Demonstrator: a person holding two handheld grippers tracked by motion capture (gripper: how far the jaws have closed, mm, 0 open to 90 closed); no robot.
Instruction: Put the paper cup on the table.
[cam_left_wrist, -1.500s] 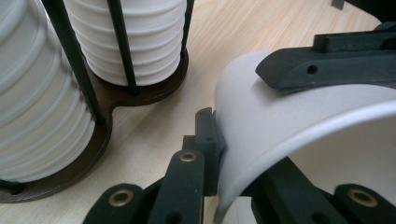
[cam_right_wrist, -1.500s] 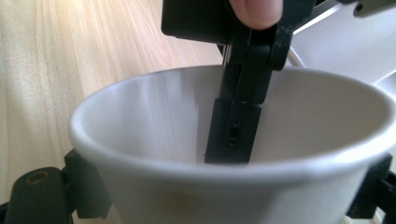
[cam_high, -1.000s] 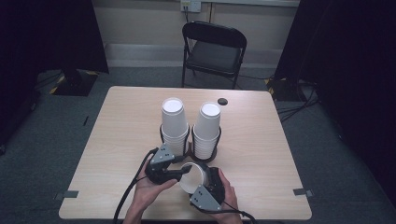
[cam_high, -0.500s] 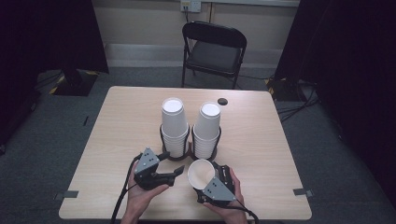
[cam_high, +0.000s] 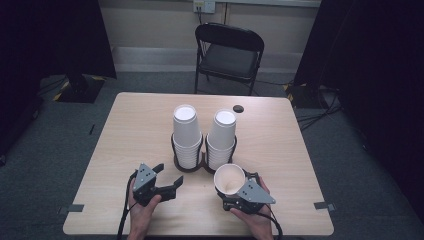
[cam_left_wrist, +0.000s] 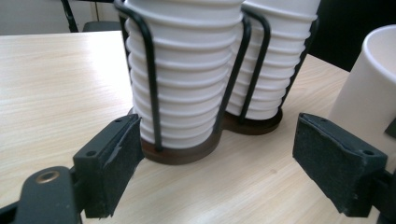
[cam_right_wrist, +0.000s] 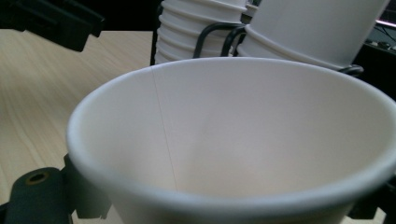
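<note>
While the left gripper (cam_high: 167, 176) stands wide open and empty, the right gripper (cam_high: 235, 189) clamps a smooth, tapered white paper cup (cam_high: 229, 179) just beside the black wire rack (cam_high: 202, 161) of ribbed cup stacks (cam_high: 186, 134).

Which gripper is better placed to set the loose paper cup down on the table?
Right. The right gripper already clasps the paper cup, mouth up, just in front of the cup holder. The left gripper is open and holds nothing.

Even overhead light falls on the pale counter (cam_high: 140, 130) while dark curtains (cam_high: 370, 75) frame the scene in deep shadow. In the right gripper view, the paper cup (cam_right_wrist: 243, 140) looms soft and blurred; the high view is slightly grainy.
</note>
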